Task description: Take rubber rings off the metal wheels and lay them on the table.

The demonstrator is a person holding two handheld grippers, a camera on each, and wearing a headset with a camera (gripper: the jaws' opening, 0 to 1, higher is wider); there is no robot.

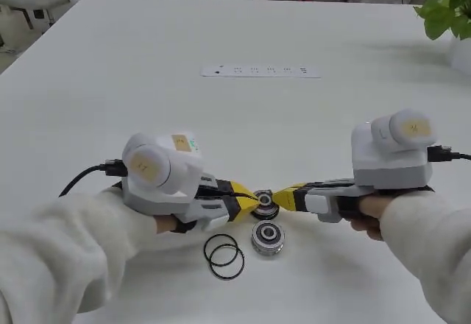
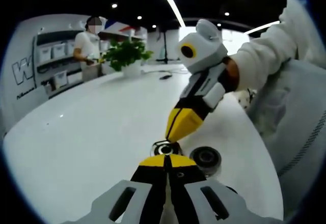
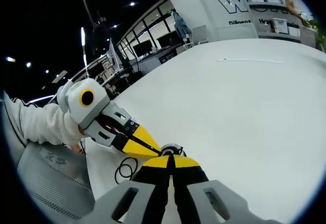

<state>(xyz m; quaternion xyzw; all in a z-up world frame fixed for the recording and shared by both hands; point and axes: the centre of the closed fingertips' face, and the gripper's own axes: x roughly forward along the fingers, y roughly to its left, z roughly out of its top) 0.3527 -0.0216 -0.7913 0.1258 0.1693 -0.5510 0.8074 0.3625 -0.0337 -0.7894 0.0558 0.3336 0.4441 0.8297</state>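
Near the front of the table (image 1: 147, 81), the left gripper (image 1: 254, 199) and right gripper (image 1: 278, 195) meet nose to nose on one metal wheel (image 1: 263, 205). Both pairs of jaws are drawn narrow, but whether they pinch rubber or steel is hidden. A second wheel (image 1: 267, 237) lies just beside it, with two freed rubber rings (image 1: 224, 255) nearby. An uneven pull could let the wheel slip and roll away, or fling the ring off.

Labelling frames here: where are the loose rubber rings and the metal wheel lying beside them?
rubber rings (image 1: 210, 259), head view, where the two cross on the left.
metal wheel (image 1: 267, 237), head view, on its centre hub.
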